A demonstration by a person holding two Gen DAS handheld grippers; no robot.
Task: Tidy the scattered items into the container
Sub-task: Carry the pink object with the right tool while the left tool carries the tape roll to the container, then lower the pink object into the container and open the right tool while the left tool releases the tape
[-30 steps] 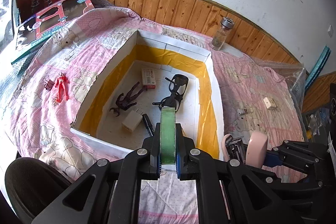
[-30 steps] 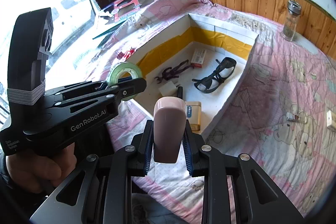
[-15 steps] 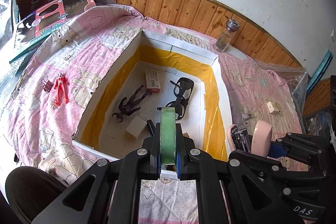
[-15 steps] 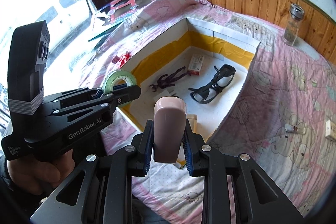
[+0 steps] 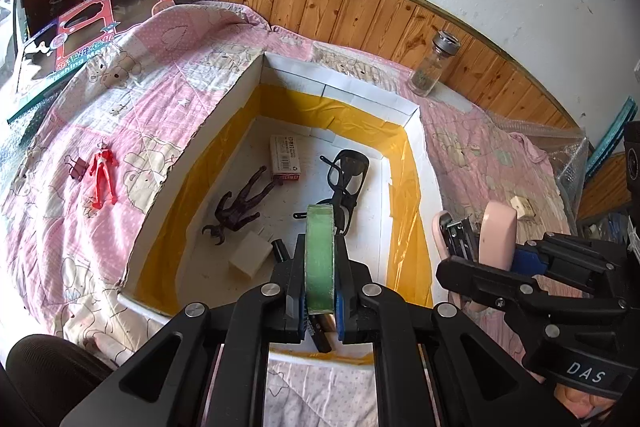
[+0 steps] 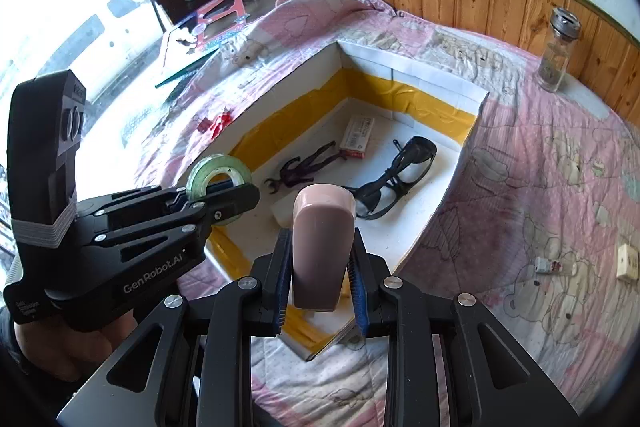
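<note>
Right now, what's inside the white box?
Inside the box: black glasses, a dark figurine, a small carton, a white block and a black pen-like item. The near strip of floor is hidden behind both grippers.

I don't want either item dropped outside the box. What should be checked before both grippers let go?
1. Left gripper has the green tape roll firmly: ok, clamped on edge between the fingers.
2. Right gripper has the pink stapler firmly: ok, it stands upright between the fingers.
3. Tape roll over the box opening: ok, it sits over the near end.
4. Stapler over the opening: cannot tell, it looks close to the near right wall.
5. Landing spot free: not ok, the black glasses, white block and dark figure lie near.
6. The grippers apart from each other: ok.
</note>
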